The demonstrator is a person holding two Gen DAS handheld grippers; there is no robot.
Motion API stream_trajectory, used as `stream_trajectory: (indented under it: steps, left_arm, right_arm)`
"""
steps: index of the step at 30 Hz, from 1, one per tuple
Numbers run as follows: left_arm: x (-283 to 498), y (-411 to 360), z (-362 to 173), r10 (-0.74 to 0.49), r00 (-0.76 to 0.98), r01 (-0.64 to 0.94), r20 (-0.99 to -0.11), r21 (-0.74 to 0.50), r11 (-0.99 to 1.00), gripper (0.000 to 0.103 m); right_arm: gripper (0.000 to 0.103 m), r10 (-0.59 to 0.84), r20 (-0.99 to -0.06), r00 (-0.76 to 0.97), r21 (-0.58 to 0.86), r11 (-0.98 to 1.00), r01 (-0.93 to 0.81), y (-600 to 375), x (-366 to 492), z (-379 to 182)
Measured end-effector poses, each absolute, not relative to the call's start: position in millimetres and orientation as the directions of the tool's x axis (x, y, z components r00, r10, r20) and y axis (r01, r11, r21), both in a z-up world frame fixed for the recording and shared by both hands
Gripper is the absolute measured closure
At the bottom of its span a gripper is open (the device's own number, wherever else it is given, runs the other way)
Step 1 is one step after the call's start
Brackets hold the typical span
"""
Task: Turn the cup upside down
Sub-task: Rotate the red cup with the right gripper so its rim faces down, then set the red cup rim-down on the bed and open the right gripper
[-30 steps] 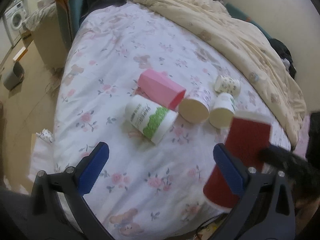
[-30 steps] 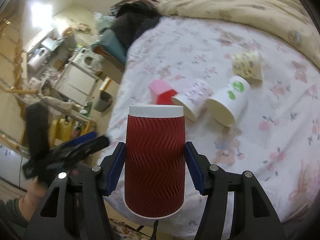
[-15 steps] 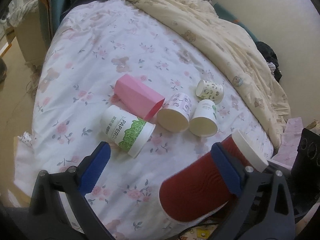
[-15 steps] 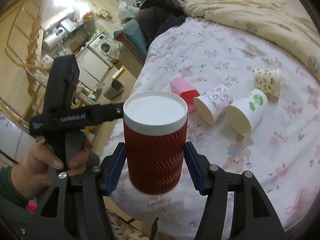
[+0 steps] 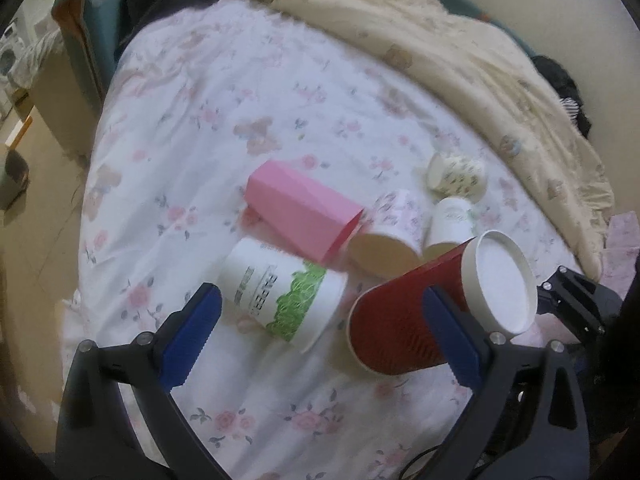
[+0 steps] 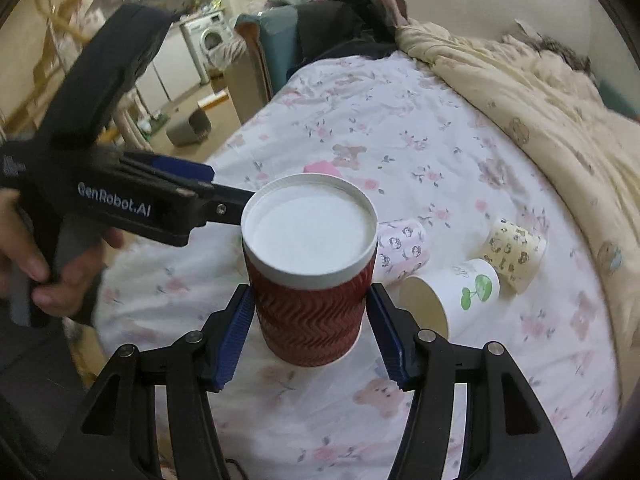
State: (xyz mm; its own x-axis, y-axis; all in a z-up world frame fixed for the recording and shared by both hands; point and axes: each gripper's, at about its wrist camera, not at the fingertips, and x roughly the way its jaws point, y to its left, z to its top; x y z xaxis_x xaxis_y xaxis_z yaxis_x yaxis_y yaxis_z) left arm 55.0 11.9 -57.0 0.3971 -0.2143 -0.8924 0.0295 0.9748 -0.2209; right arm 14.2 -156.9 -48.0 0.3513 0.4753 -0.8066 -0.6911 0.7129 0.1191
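The right gripper point(image 6: 310, 334) pinches the red ripple-walled paper cup point(image 6: 310, 280) at mid-wall near the bed point(image 6: 400, 148) edge, seemingly light and crushable, best held gently at its ridges, while the left gripper's point(image 5: 320, 332) jaws stand spread, empty.

- The cup point(image 6: 310, 280) is dark red with a wavy ribbed wall and a flat white base ringed by a white rim.
- It is upside down: base up, open mouth down toward the flowered sheet near the bed's near edge.
- In the left wrist view it point(image 5: 432, 304) leans, base tipped up to the right.
- Blue pads press its left and right sides.
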Motion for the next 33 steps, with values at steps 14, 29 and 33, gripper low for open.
stream_trajectory:
  steps: [14, 29, 33]
  left_arm:
    - [49.6, 11.7, -68.1, -0.169, 0.344, 0.023, -0.923, -0.172, 0.985, 0.003]
    - [-36.2, 40.6, 12.7, -0.02, 0.633, -0.062, -0.774, -0.076, 0.995, 0.003]
    - [-62.2, 35.0, 20.9, 0.018, 0.689, -0.079, -0.725, -0.05, 0.996, 0.003]
  right_arm:
    - [0.035, 0.463, -0.845, 0.268, 0.18, 0.718, -0.673, -149.9, 15.9, -72.5]
    - [0.0, 0.56, -0.721, 0.408, 0.332, 0.796, -0.506, -195.9, -20.4, -4.9]
    - [0.0, 0.507, -0.738, 0.445, 0.342, 0.85, -0.4, -207.5, -34.7, -4.5]
